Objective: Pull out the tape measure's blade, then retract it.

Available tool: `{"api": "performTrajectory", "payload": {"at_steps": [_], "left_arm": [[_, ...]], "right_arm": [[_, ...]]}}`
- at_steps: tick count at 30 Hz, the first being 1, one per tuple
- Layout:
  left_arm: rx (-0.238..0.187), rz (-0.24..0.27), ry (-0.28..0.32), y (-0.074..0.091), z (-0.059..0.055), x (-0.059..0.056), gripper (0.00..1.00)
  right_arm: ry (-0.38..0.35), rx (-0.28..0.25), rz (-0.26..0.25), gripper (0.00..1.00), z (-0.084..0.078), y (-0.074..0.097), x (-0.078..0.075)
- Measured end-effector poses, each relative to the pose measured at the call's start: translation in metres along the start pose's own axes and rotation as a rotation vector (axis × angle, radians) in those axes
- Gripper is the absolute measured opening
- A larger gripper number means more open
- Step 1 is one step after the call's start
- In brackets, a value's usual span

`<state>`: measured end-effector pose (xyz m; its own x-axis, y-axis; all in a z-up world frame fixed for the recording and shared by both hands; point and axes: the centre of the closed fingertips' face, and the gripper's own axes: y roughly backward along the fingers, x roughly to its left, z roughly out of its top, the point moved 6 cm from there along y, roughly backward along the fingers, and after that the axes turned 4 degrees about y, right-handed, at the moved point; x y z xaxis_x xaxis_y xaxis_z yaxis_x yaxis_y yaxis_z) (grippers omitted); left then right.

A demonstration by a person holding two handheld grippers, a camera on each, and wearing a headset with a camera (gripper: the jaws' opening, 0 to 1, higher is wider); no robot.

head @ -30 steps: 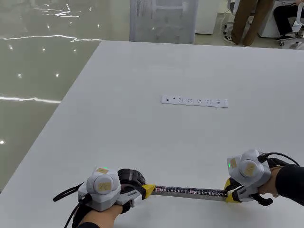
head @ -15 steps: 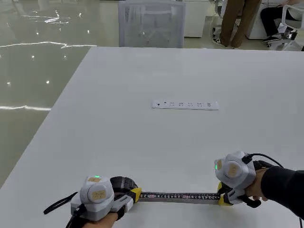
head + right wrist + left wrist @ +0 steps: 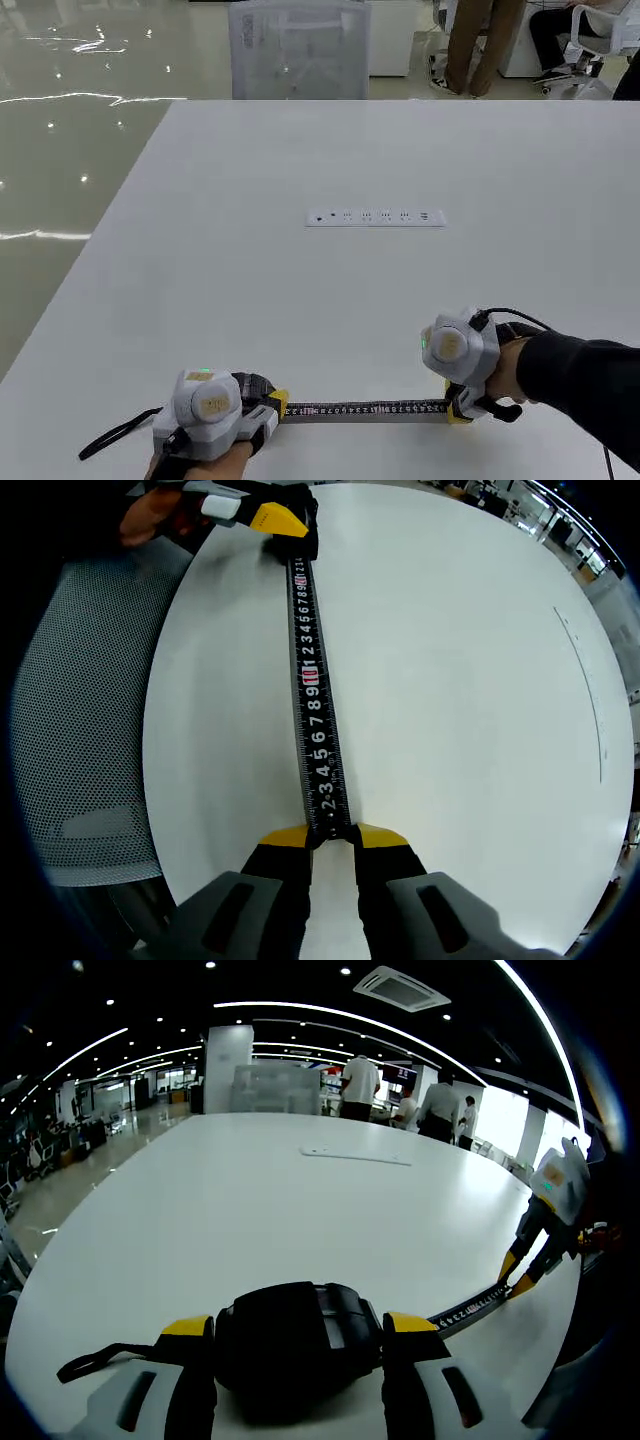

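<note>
Head view: I have the black, rounded tape measure case (image 3: 256, 386) clamped in the left gripper (image 3: 270, 410) at the near edge of the white worktable (image 3: 250, 280). Its steel blade (image 3: 365, 409) with printed numbers is stretched across to the right gripper (image 3: 455, 408), and a white power strip (image 3: 375, 217) lies well apart, farther up the table. By my reading the pull-out is done or nearly so, and the retraction is all that is left. Left gripper view: my jaws sit at middling width, one yellow tip pressed to each side of the case, with the blade running off right toward the other gripper. Right gripper view: the jaws are almost together, pinching the blade at its low-numbered free end. The blade runs straight to the case, on the table or just over it; I cannot tell which.
</note>
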<state>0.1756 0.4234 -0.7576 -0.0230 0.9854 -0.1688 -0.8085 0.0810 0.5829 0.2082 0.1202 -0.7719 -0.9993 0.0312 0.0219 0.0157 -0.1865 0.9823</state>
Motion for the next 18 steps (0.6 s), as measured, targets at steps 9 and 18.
{"api": "performTrajectory", "payload": {"at_steps": [9,18], "left_arm": [[0.028,0.0,-0.014,-0.0005,-0.0002,-0.0003,0.62],[0.033,-0.005,-0.025,-0.0005,-0.0005,-0.0003,0.61]], "right_arm": [[-0.015,-0.036,-0.006,0.12,-0.0016,0.0005,0.0007],[-0.008,-0.029,-0.01,0.12,-0.0009,-0.0004,0.0005]]}}
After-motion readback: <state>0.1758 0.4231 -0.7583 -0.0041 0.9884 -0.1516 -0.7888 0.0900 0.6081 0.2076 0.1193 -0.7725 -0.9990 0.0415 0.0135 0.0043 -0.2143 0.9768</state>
